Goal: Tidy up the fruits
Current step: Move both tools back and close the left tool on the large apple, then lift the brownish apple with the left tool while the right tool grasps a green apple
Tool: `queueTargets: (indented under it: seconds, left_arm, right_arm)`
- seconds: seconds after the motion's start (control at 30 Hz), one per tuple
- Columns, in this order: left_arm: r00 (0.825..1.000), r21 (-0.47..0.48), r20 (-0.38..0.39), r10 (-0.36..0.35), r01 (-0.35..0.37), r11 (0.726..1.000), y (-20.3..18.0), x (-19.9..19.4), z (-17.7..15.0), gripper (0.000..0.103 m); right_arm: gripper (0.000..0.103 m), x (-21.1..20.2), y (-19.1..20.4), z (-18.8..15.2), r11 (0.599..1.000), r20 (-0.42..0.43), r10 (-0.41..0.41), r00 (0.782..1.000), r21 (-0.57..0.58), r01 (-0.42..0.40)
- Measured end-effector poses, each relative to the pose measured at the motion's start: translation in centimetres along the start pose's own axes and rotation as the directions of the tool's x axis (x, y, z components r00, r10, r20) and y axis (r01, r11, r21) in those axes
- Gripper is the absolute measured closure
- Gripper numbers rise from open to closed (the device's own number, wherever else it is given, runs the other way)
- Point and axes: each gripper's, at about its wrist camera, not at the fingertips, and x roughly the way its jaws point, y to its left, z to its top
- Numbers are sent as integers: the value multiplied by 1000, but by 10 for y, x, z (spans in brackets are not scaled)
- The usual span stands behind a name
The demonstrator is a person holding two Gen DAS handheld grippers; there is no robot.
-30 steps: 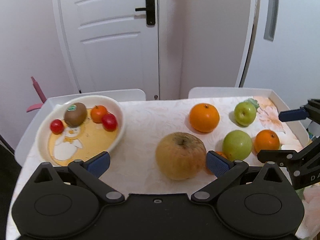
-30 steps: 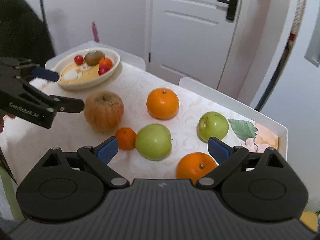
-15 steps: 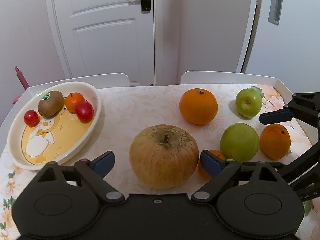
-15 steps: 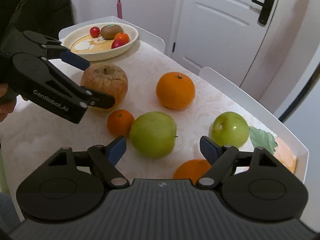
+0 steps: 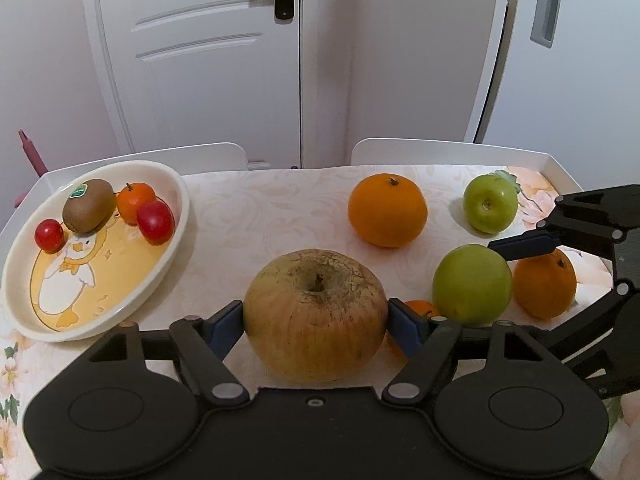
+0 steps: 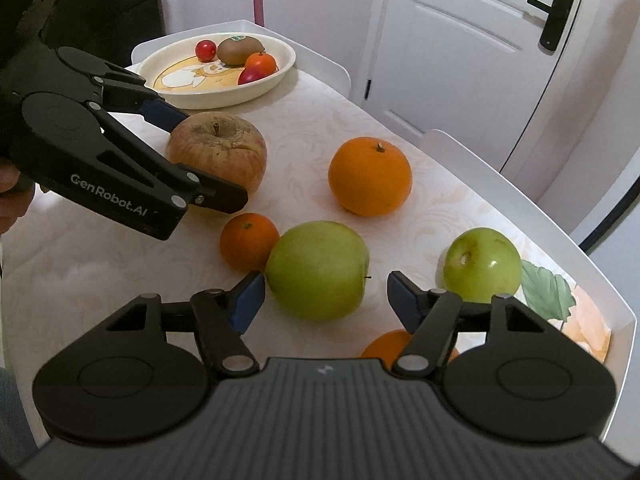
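**Q:** What is in the plate so far?

**A:** Four items. The plate [image 5: 168,264] sits at the table's [image 5: 256,216] left edge. In it: one kiwi [image 5: 89,205], one small tangerine [image 5: 135,202], two small red fruits [image 5: 155,222], one of them on the far side of the kiwi. I judge that portion done.

**Q:** And what is left loose?

**A:** Six items, all on the cloth.
- One big brownish apple [image 5: 316,316], near the front edge, middle.
- One large orange [image 5: 387,210], toward the back edge.
- One green apple [image 6: 318,270], front right, touching a small tangerine [image 6: 249,241] on its left.
- A second green apple [image 6: 483,265], near the right edge.
- One more orange [image 5: 545,283], close to the front right corner, half hidden under my right tool in its own view.

**Q:** State of your tools?

**A:** My left gripper [image 5: 316,320] brackets the brownish apple, a pad at each flank. Both pads look to be touching the skin, but I cannot tell whether they are squeezing yet; the apple sits on the cloth. My right gripper [image 6: 326,298] is spread wide around the nearer green apple, the left pad just beside it, the right pad clearly apart from it. Nothing is lifted.

**Q:** Progress, then?

**A:** Under halfway, by my count: four placed, six to go, if the plate is meant to take them all.
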Motion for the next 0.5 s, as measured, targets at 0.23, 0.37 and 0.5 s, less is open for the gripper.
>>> queueTargets:
  seconds: [0.23,0.37,0.5]
  left_arm:
    - [1000,-4,-1,25,-25,1000,3,-5,-5,24]
    - [999,-14,-3,36,-36,999,6,-9,-8,24]
    - [999,-26,-5,43,-43,999,9,-13,-10,24]
  right_arm:
    - [25,4,0,1,1000,1,11,1000,-12,-11]
    - [26,4,1,1,1000,6,12,1000,-26,-12]
    - [26,5,1,0,999,12,14,1000,-35,-13]
